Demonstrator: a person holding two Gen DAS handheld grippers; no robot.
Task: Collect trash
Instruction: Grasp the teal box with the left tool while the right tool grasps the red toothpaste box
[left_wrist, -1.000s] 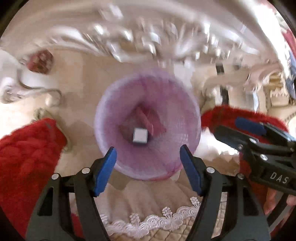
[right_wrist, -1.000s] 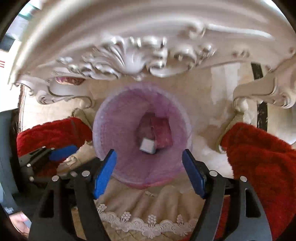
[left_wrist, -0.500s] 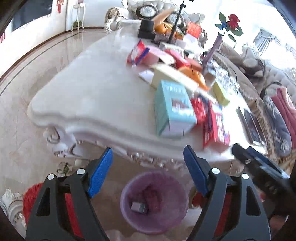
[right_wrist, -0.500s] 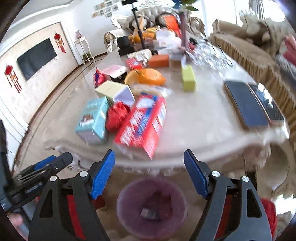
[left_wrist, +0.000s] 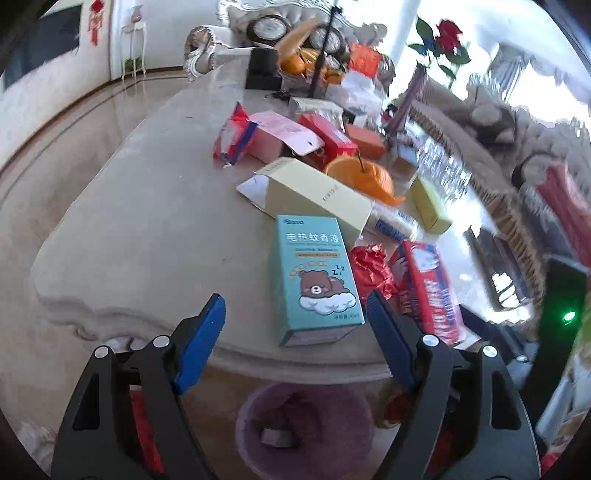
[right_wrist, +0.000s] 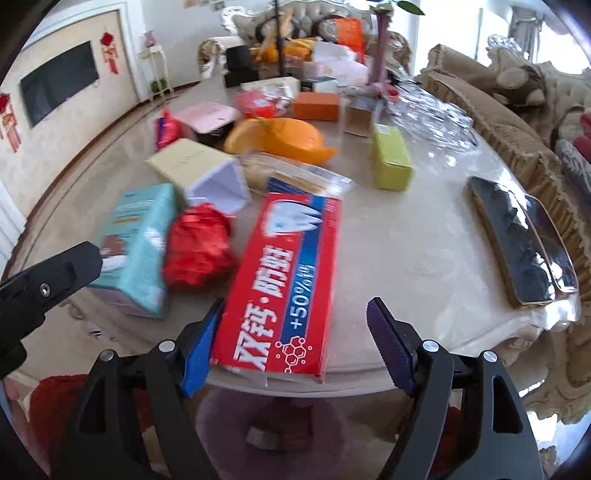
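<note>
**Q:** What has changed at the table?

**A:** A second ago both cameras looked straight down into the pink wastebasket (left_wrist: 303, 432); now both look out across the cluttered marble table (left_wrist: 147, 236). The basket sits under the table's near edge, at six o'clock in each view, with a small grey-white box (left_wrist: 275, 437) and some dark red scraps already inside.

**Q:** And the claws?

**A:** The left gripper (left_wrist: 295, 328) is spread wide and carries nothing, as is the right gripper (right_wrist: 295, 332). The right one's blue pads flank the near end of the red toothpaste box (right_wrist: 284, 288), which juts slightly over the table edge; whether the left pad touches the carton cannot be told.

**Q:** What lies around it?

**A:** At nine o'clock of the toothpaste box is a crumpled red foil wrapper (right_wrist: 197, 249), then the teal mosquito-liquid box (left_wrist: 314, 277), which stands ahead of the left gripper. Beyond, toward twelve, lie a cream carton (left_wrist: 314, 192) and an orange hat-like object (right_wrist: 280, 138).

**Q:** Meaning for the job?

**A:** Probably one drop is finished and the next pick begins, with much litter left on the table.
</note>
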